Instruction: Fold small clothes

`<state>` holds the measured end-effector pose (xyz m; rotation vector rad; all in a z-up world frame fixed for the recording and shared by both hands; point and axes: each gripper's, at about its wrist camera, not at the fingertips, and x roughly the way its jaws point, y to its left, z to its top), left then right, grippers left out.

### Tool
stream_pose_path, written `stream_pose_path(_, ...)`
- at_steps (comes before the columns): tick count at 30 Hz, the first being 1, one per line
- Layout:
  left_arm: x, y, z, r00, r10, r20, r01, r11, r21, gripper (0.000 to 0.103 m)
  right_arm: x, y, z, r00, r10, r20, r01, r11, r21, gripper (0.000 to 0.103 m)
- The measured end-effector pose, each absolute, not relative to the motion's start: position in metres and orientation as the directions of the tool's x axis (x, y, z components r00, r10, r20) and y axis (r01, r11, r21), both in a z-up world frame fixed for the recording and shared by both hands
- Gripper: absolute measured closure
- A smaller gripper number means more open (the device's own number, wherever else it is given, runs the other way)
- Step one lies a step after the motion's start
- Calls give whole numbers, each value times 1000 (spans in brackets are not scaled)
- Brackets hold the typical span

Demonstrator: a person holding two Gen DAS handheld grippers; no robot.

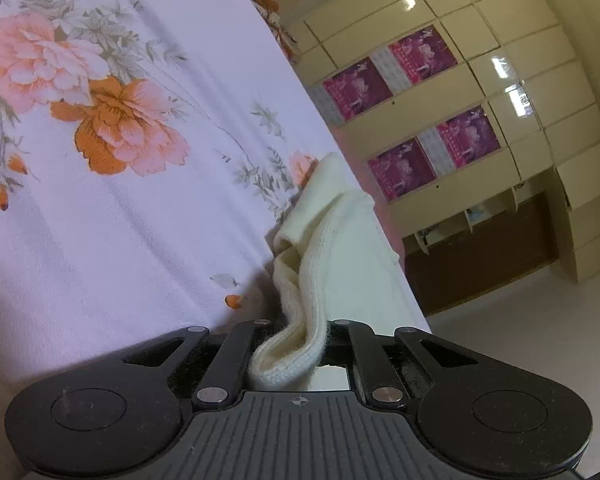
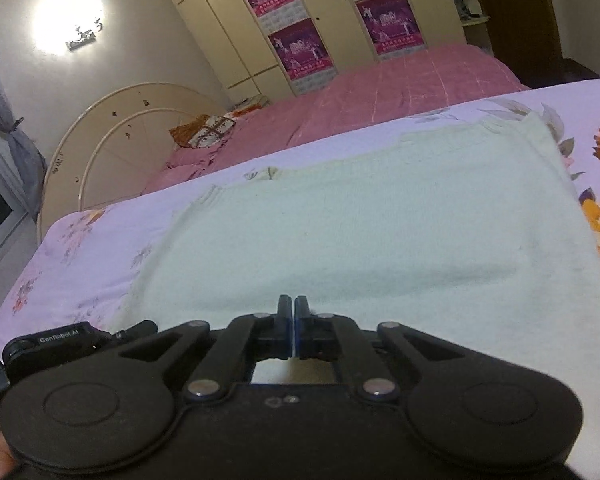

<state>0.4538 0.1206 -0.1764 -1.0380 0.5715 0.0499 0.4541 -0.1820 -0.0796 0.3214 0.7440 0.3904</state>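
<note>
Left gripper (image 1: 290, 344) has its fingers pinched on a ribbed edge of the cream knitted garment (image 1: 320, 248), which bunches up from the bite and trails away beside the bed's side edge. Right gripper (image 2: 293, 320) shows its fingers pressed together, tips over the same pale knit (image 2: 380, 232) lying spread flat on the white bedsheet printed with pink and orange flowers (image 1: 112, 120); whether any cloth is caught between them I cannot tell (no fold shows in the bite).

To fold cleanly, I'd judge both corners need a firm hold first, then a level carry across so the near hem lands square on the far one, without dragging the layer beneath.

Room looks generous across the sheet beyond the garment. The risk is the left side: the garment sits close to the bed's edge there, with floor below, so the carry should go inward.
</note>
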Motion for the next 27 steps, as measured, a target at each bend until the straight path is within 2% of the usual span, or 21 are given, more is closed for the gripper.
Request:
stream_pose_path(3, 455, 121, -174, 870, -224, -440, -294, 481, -826, 96, 452, -186, -86, 665, 475, -576, -245, 867, 433, 101)
stream_pose_path(6, 454, 117, -166, 882, -220, -417, -277, 476, -835, 96, 459, -189, -96, 637, 474, -609, -239, 872, 428, 103)
stream_pose_path(12, 464, 85, -110, 895, -261, -361, -161, 565, -809, 96, 465, -199, -99, 611, 511, -605, -235, 846, 478, 103)
stream_pose_path(15, 476, 43, -76, 881, -308, -358, -76, 656, -751, 96, 471, -208, -97, 584, 541, -605, -229, 825, 517, 103)
stream_pose_path(19, 496, -38, -60, 819, -376, -433, 23, 776, -630, 96, 464, -261, -81, 655, 528, -541, -148, 792, 593, 99)
stream_pose_path(23, 511, -117, -81, 726, -415, -549, 69, 838, -542, 96, 450, -344, -71, 725, 462, -511, -16, 753, 658, 96)
stream_pose_path(26, 512, -164, -102, 655, -423, -626, 123, 877, -464, 95, 439, -394, -67, 743, 450, -496, 41, 709, 704, 83)
stream_pose_path(27, 505, -173, -98, 671, -403, -622, 142, 894, -426, 87, 435, -406, -66, 746, 453, -489, 50, 693, 719, 82)
